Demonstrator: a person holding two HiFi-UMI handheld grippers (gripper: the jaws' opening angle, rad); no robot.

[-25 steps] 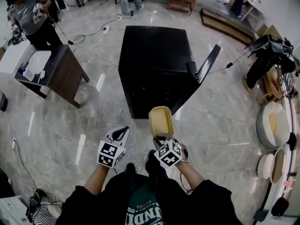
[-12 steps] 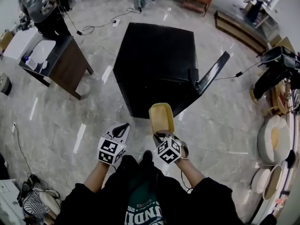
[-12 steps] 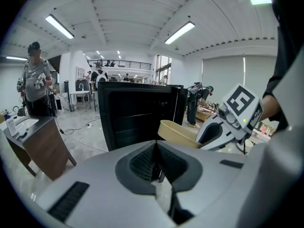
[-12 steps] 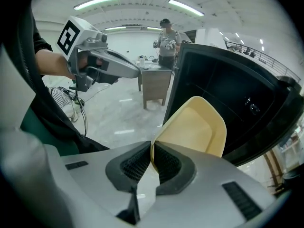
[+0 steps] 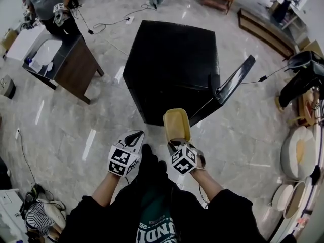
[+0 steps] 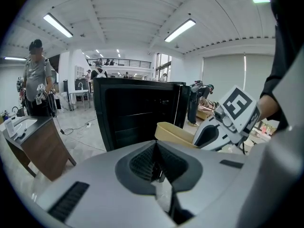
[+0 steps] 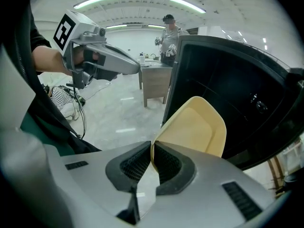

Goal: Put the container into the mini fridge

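A pale yellow container [image 5: 176, 125] hangs in front of the black mini fridge [image 5: 172, 65], whose door [image 5: 234, 85] stands open to the right. My right gripper [image 5: 176, 145] is shut on the container's near rim; in the right gripper view the rim sits pinched between the jaws [image 7: 153, 161] with the container [image 7: 195, 127] tilted up toward the fridge [image 7: 237, 99]. My left gripper [image 5: 132, 138] is beside it on the left, shut and empty; the left gripper view shows its jaws closed together [image 6: 156, 164], the container [image 6: 175, 133] and fridge [image 6: 137, 110] ahead.
A dark wooden table [image 5: 66, 59] with a person [image 5: 48, 4] behind it stands left of the fridge. Cables [image 5: 106, 22] run over the marble floor. Round cushions [image 5: 298, 151] and a black bag [image 5: 304, 70] lie at the right.
The fridge has drawn nearer and shifted slightly right in view as I walk toward it. Both grippers keep their hold and spacing.
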